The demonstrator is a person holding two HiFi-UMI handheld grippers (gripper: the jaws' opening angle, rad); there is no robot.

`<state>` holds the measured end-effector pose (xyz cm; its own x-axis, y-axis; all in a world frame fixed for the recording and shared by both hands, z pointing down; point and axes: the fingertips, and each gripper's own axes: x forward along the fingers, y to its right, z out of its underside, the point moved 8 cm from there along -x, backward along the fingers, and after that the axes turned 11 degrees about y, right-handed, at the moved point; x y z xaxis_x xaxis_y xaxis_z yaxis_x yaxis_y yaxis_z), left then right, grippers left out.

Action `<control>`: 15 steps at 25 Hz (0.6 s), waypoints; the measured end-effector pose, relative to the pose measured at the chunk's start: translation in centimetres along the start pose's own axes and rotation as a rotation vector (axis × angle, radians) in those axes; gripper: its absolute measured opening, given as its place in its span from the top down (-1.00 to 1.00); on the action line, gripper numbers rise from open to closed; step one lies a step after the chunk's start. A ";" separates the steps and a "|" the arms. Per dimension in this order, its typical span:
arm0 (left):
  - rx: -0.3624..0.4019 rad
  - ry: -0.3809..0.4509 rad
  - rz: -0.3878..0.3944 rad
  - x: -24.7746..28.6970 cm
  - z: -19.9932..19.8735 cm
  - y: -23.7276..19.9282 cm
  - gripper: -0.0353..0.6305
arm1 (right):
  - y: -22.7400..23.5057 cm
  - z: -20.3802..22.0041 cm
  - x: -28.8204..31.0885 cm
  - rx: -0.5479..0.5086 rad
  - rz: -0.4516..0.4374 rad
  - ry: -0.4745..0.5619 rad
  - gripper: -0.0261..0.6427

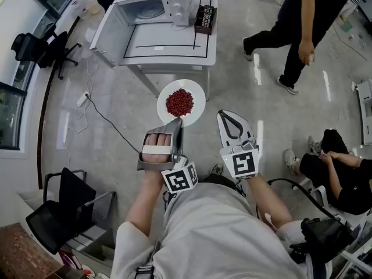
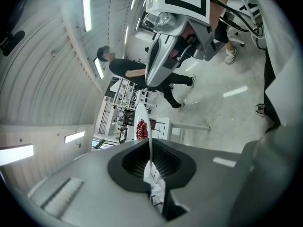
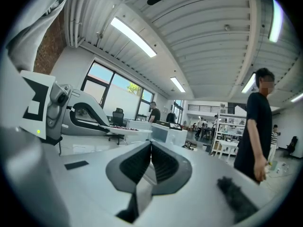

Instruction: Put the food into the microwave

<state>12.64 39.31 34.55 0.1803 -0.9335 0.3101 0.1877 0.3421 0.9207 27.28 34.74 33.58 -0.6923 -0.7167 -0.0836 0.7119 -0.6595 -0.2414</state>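
Observation:
A white plate [image 1: 195, 95] heaped with red food [image 1: 179, 102] hangs in the air in front of me. My left gripper [image 1: 177, 122] is shut on its near rim. In the left gripper view the plate [image 2: 145, 119] stands edge-on between the closed jaws of the left gripper [image 2: 149, 143], with the food [image 2: 140, 129] on its left face. My right gripper [image 1: 229, 124] is level beside the plate, to its right, shut and holding nothing; the right gripper [image 3: 151, 145] shows its pads together. The white microwave [image 1: 148, 7] sits on the far white table [image 1: 168, 45], ahead of the plate.
A black device [image 1: 204, 19] stands on the table beside the microwave. A person [image 1: 296, 28] walks across the floor at the upper right, another sits at the right edge [image 1: 337, 170]. Black chairs stand at the left [image 1: 40, 48] and lower left [image 1: 64, 211]. A cable [image 1: 107, 121] crosses the floor.

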 end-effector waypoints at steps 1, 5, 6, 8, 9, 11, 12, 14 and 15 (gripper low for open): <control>-0.001 -0.006 0.001 0.1 -0.2 0.1 0.84 | 0.2 0.1 -0.2 0.002 -0.006 0.000 0.89; -0.001 -0.031 0.004 1.2 -1.5 0.4 0.84 | 1.4 0.4 -0.8 0.001 -0.057 0.002 0.89; 0.003 -0.035 0.002 1.6 -1.9 0.4 0.84 | 1.7 0.5 -0.9 -0.003 -0.074 -0.002 0.89; 0.004 -0.044 -0.004 2.4 -2.3 0.4 0.84 | 2.3 1.1 -0.7 -0.003 -0.093 -0.011 0.89; 0.002 -0.050 -0.005 2.7 -2.3 0.3 0.84 | 2.6 1.4 -0.5 0.003 -0.096 -0.017 0.89; -0.003 -0.061 -0.002 3.2 -2.0 0.3 0.84 | 2.9 1.9 0.0 0.017 -0.098 -0.031 0.89; -0.006 -0.065 0.002 3.5 -1.8 0.3 0.84 | 3.0 2.1 0.4 0.022 -0.099 -0.040 0.89; -0.014 -0.063 0.010 4.2 -1.1 0.3 0.84 | 3.2 2.9 1.5 0.026 -0.106 -0.079 0.89; -0.018 -0.058 0.012 4.7 -0.8 0.2 0.83 | 3.2 3.3 2.2 0.024 -0.113 -0.107 0.89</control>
<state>14.30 35.09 36.01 0.1267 -0.9336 0.3351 0.2029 0.3550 0.9126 28.47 30.33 35.86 -0.7526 -0.6569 0.0468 0.6336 -0.7416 -0.2206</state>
